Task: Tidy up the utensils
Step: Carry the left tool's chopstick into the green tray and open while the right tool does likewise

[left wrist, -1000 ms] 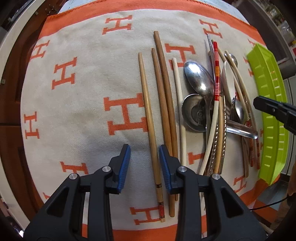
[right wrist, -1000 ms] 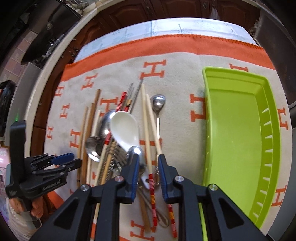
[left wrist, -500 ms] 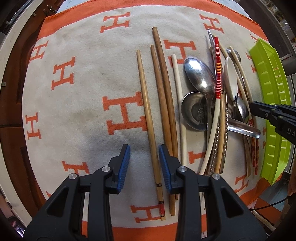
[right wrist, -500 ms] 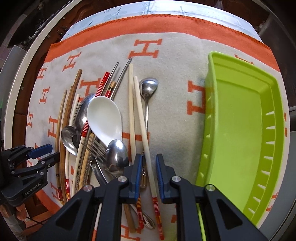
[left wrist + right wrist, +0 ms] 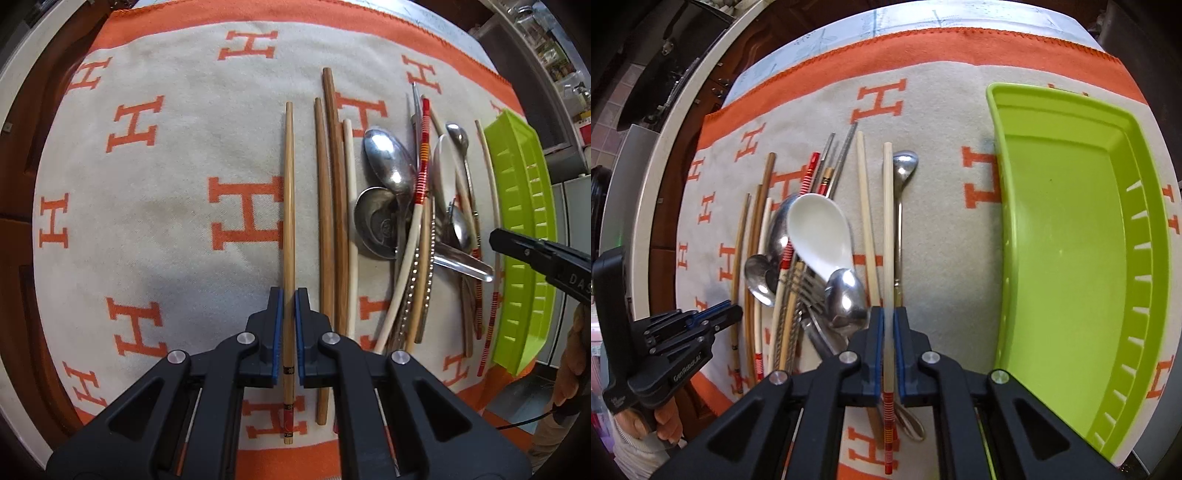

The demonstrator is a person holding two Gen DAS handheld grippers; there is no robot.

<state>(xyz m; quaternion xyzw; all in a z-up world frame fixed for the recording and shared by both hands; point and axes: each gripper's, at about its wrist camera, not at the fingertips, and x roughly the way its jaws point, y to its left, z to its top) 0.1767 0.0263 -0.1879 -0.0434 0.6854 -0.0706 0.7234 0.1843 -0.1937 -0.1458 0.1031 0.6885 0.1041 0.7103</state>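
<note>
My left gripper (image 5: 289, 301) is shut on a tan wooden chopstick (image 5: 289, 206) that lies leftmost in the row of utensils on the cloth. My right gripper (image 5: 888, 319) is shut on a pale chopstick with a red-striped end (image 5: 888, 229), beside a small steel spoon (image 5: 904, 166). A pile of steel spoons (image 5: 388, 166), a fork, a white ceramic spoon (image 5: 820, 232) and more chopsticks (image 5: 334, 192) lies between the two grippers. The green tray (image 5: 1071, 240) stands to the right and holds nothing.
An orange and cream cloth with H letters (image 5: 147, 184) covers the table. The table's edge and dark wooden cabinets (image 5: 672, 74) lie to the left and behind. The left gripper also shows in the right wrist view (image 5: 713, 315), low at the left.
Both grippers moved forward and closed: the left one onto the tan chopstick, the right one onto the pale red-striped chopstick. Both were open a second ago.
</note>
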